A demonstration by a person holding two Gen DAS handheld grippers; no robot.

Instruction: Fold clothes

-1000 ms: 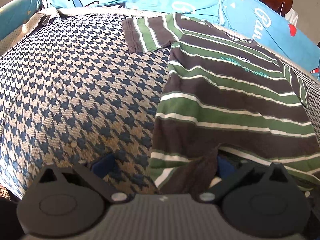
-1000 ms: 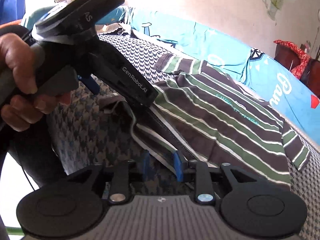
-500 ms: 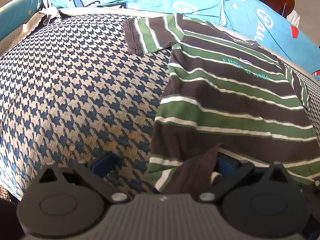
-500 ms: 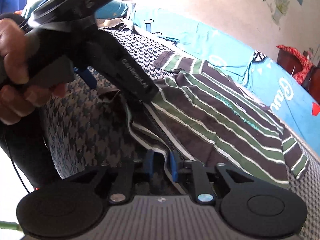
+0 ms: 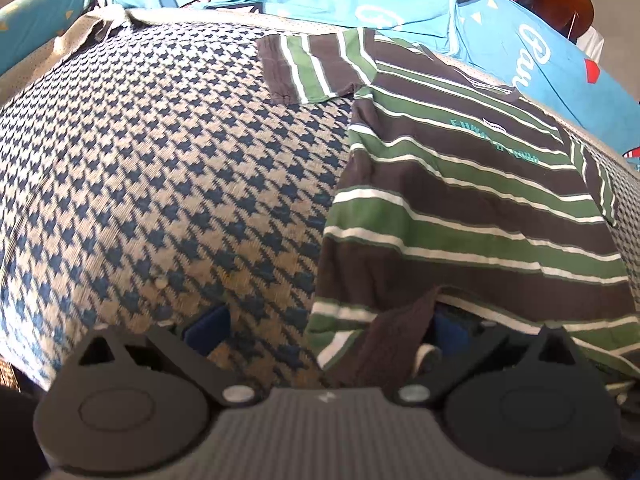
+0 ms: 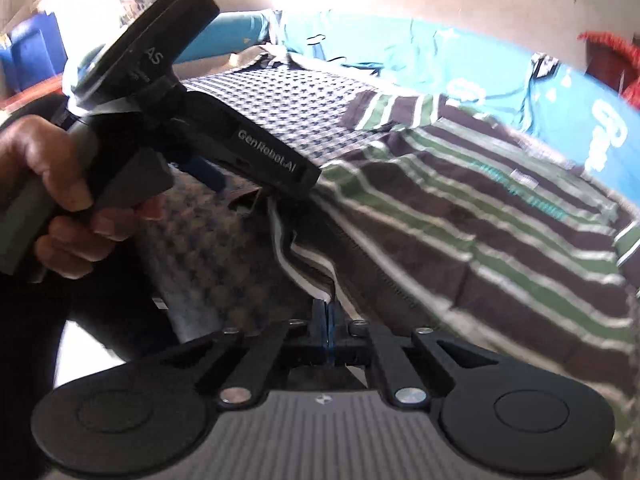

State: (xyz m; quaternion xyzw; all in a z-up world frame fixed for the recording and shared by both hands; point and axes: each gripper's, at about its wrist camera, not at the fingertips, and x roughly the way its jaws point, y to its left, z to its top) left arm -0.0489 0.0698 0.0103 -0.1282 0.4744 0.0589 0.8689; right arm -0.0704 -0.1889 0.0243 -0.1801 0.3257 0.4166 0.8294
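1. We see our right hand-held gripper [image 6: 327, 314], its jaws just closed, clamped on the striped shirt [image 6: 460, 224] hem at six o'clock.
2. Our left hand-held gripper [image 5: 328, 326] stands apart, hem cloth draped between.
3. The shirt lies on the houndstooth bed [image 5: 160, 160].

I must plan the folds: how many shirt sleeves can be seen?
2: one sleeve lies spread at the far left of the striped shirt, the other sleeve at its right edge.

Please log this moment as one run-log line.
right hand-held gripper: shut on shirt hem | left hand-held gripper: open, hem draped | striped shirt: flat, unfolded
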